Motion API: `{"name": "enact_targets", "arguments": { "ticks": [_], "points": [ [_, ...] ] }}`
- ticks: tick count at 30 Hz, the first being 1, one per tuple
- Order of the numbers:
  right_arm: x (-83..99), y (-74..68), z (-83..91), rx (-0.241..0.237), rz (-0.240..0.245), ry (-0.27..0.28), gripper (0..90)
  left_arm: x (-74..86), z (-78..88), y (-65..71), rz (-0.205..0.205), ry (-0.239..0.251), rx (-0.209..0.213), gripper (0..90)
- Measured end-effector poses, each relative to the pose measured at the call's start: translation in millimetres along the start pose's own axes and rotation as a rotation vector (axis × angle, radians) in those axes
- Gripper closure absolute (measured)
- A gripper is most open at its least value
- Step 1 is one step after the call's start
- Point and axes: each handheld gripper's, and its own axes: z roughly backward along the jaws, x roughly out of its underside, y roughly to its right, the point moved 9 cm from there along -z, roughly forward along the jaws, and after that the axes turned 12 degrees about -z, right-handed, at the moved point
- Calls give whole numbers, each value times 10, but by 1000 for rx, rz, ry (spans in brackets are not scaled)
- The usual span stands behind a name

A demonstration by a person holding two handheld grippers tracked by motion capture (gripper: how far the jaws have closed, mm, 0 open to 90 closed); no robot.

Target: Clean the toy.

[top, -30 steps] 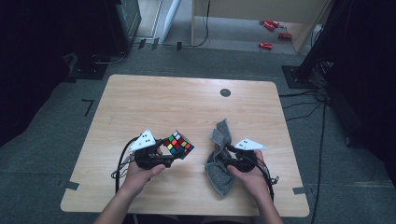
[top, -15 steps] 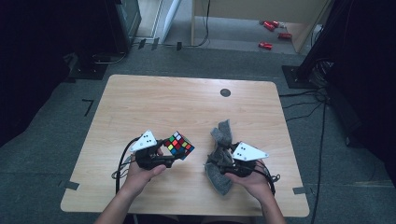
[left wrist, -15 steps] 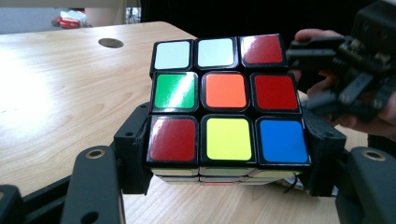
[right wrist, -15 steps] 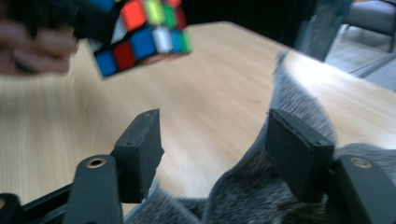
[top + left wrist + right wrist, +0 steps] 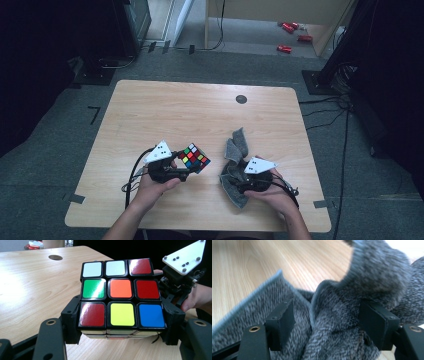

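A scrambled Rubik's cube [image 5: 195, 157] is held just above the wooden table [image 5: 200, 110] near its front. My left gripper [image 5: 191, 167] is shut on it, and its black jaws clamp the bottom layer of the cube [image 5: 121, 305] from both sides. To the right lies a crumpled grey fleece cloth [image 5: 235, 150]. My right gripper [image 5: 233, 178] points left into it. Its jaws have just been opening. A fold of the cloth [image 5: 332, 315] stands between them, with a gap beside the left pad [image 5: 282, 320]. My right gripper [image 5: 180, 277] also appears behind the cube.
A small dark round disc [image 5: 241, 99] sits in the table's far middle. Cables trail from both grippers toward the near edge. Red objects [image 5: 292, 35] lie on the floor beyond the table. Dark stands flank both far corners.
My right hand has shifted a little toward the near edge, and the cloth's raised fold has slumped lower. My left hand and the cube have not moved.
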Motion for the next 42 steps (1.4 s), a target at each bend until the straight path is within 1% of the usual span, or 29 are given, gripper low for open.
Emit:
{"name": "enact_targets", "arguments": {
  "ticks": [1,4,6,7,8,9,11,13,15,16,17,19,20,21,23,24,26,28,31,33,35,38,40,41,42],
  "points": [
    [22,6,-1,-1,9,-11,292,5,-5,2,-3,-3,0,346],
    [81,27,4,-10,5,-32,289,8,-6,3,-2,-4,0,346],
    [108,58,12,-2,-3,-38,277,13,-9,-3,0,-6,-1,346],
    [127,84,12,10,-3,-46,267,17,-9,-5,0,-8,-2,346],
    [163,115,6,28,-9,-71,263,18,-9,-3,0,-9,-1,346],
    [177,140,7,38,-25,-85,256,18,-8,-2,-1,-9,-2,346],
    [182,165,4,45,-50,-91,259,13,-2,-2,0,-6,-3,346],
    [182,177,3,48,-81,-94,291,8,3,-5,2,-3,-4,346],
    [178,191,9,58,-89,-88,355,7,10,-10,2,-3,-5,346],
    [173,201,12,64,-95,-82,402,5,12,-11,3,-1,-5,346],
    [167,209,14,68,-96,-76,466,3,14,-13,3,0,-5,346],
    [155,221,20,90,-99,-61,606,3,13,-21,5,1,-6,346],
    [148,214,17,94,-98,-55,652,4,12,-23,5,0,-7,346],
    [134,188,10,90,-105,-51,690,3,11,-23,5,1,-7,346],
    [74,115,-15,67,-113,-27,739,-4,12,-22,9,6,-7,346],
    [33,67,-32,56,-119,-11,756,-8,12,-19,10,9,-6,346],
    [-71,-38,-69,48,-114,33,768,-18,10,-4,15,15,0,346],
    [-197,-184,-89,29,-93,87,772,-30,7,25,18,21,10,346],
    [-398,-430,-81,-21,-69,178,776,-40,-26,93,10,22,30,346],
    [-482,-560,-77,-31,-48,214,776,-35,-58,145,1,16,42,346],
    [-517,-669,-91,-45,-36,223,778,-39,-74,184,1,17,52,346],
    [-506,-813,-165,-73,-15,200,779,-53,-64,190,0,26,59,346],
    [-509,-869,-190,-88,-2,193,777,-58,-47,162,5,34,55,346],
    [-526,-889,-181,-102,-4,197,776,-65,-30,137,12,43,51,346],
    [-553,-895,-153,-118,-11,205,776,-80,-7,108,28,57,49,346]
  ]
}}
